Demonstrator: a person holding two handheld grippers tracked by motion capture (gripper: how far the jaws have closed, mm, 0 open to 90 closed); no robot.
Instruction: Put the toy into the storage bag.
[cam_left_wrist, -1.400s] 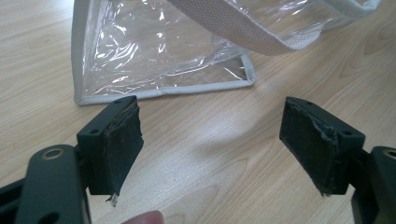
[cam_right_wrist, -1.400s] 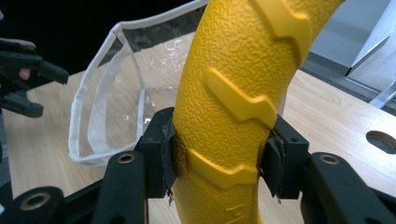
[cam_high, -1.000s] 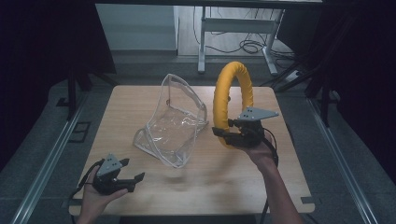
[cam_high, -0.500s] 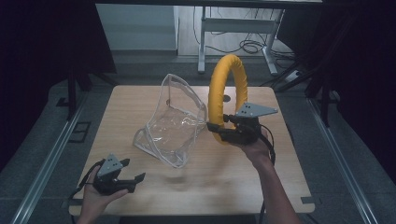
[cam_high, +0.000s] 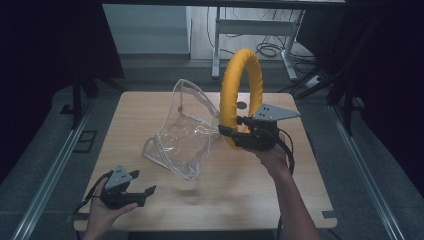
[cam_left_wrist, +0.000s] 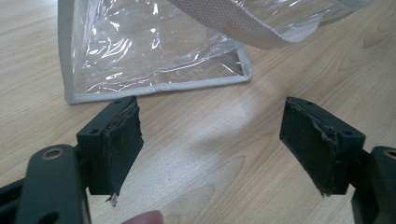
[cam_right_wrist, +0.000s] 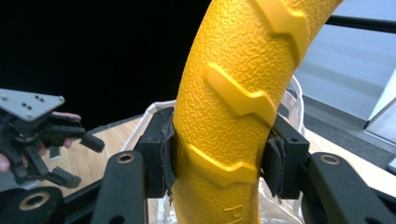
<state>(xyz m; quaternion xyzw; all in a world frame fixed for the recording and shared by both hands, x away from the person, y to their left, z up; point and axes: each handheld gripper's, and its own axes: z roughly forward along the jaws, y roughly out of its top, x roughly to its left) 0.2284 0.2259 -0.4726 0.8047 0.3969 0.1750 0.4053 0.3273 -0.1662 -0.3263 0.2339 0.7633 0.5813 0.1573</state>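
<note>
A yellow textured ring (cam_high: 239, 90) stands upright in the air over the table's right half, and my right gripper (cam_high: 231, 134) is shut on its lower arc. In the right gripper view both pads press the yellow ring (cam_right_wrist: 233, 112) from either side. A clear plastic bag (cam_high: 184, 131) with pale trim lies slumped at the table's middle, just left of the ring. My left gripper (cam_high: 147, 194) rests open near the front left edge, jaws wide apart with nothing between them. In the left gripper view the clear bag (cam_left_wrist: 154, 51) lies a short way beyond the open left gripper (cam_left_wrist: 212, 140).
The wooden table (cam_high: 300, 190) has bare surface at front right. A white desk frame (cam_high: 250, 25) with cables stands on the floor behind. Metal rails (cam_high: 50, 170) run along both sides. The other hand's gripper (cam_right_wrist: 32, 130) shows at far left in the right gripper view.
My right gripper has lifted the yellow ring higher and carried it left toward the bag. The left gripper has barely moved.
</note>
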